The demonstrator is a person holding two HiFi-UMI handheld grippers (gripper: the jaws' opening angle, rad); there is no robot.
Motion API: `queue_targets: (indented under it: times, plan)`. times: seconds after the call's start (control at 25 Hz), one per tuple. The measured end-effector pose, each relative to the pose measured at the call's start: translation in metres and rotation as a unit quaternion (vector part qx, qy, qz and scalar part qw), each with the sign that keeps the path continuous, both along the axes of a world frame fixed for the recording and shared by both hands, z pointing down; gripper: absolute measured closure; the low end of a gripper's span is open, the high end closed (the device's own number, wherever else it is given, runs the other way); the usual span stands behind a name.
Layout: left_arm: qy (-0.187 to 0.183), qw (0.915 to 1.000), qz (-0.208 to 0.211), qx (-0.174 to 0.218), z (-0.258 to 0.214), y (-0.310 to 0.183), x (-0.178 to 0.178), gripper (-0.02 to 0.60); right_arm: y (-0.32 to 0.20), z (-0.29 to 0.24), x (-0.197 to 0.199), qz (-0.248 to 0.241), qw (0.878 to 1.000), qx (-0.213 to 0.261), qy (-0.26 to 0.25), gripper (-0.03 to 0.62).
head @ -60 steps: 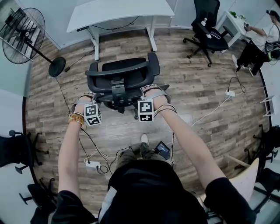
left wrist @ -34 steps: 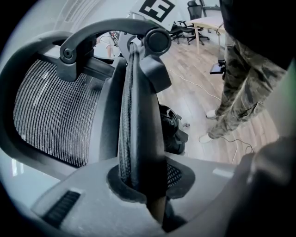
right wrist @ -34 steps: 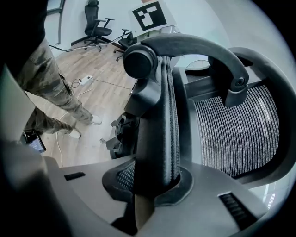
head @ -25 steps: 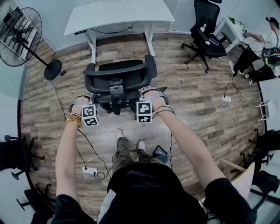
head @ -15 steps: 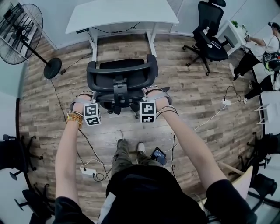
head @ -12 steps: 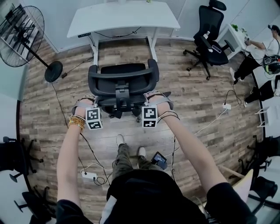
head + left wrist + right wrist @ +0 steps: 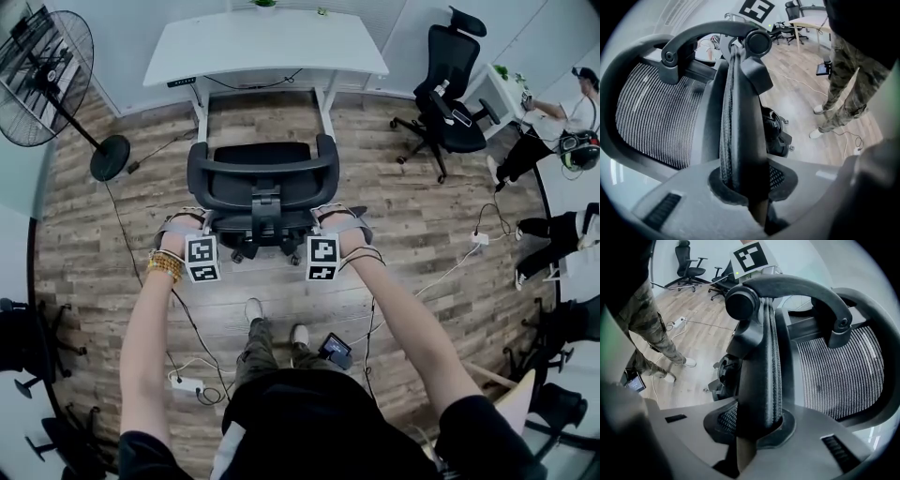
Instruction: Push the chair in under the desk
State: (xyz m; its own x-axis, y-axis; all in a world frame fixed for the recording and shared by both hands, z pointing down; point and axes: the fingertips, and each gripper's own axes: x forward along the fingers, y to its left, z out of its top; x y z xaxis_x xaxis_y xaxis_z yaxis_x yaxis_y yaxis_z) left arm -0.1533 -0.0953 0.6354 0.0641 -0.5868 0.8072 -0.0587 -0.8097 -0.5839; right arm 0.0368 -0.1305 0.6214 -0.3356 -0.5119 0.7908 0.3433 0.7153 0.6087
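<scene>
chair (image 7: 262,171): black mesh cloth back, finely ribbed — frame of smooth matt dark plastic
desk (image 7: 267,42): smooth white top, matt
floor (image 7: 422,216): wood-look planks, grey-brown, faint sheen
fan (image 7: 42,58): thin black wire cage — matt round base

Your head view is bright and evenly lit, with only a soft shadow under the black mesh office chair (image 7: 262,178). Its edges bow, fisheye-style. Both gripper views darken at the corners, and whatever sits nearest the lens blurs.

chair (image 7: 262,176) base mostly hidden under seat — fan (image 7: 37,61) cropped at left edge — bystander's legs (image 7: 548,230) cut off right.
</scene>
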Motion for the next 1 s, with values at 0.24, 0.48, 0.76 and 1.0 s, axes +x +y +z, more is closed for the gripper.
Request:
queue_targets:
  times: [0.24,0.48,0.76,1.0]
  plan:
    - [0.002,0.9999,0.006,0.012,0.002,-0.013,-0.005,0.533,-0.011,0.002,-0.004,0.005,1.000,0.007,0.000,0.543]
    - [0.005,0.9999,0.013,0.008,0.001,-0.033,-0.024,0.532,-0.029,0.001,-0.025,0.011,1.000,0.003,0.001,0.543]
    - [0.006,0.9998,0.018,0.010,0.001,-0.064,-0.036,0.532,-0.058,0.001,-0.036,0.019,1.000,0.004,0.000,0.543]
    - [0.006,0.9998,0.016,0.006,0.001,-0.085,-0.052,0.534,-0.080,0.000,-0.051,0.021,1.000,0.008,0.000,0.543]
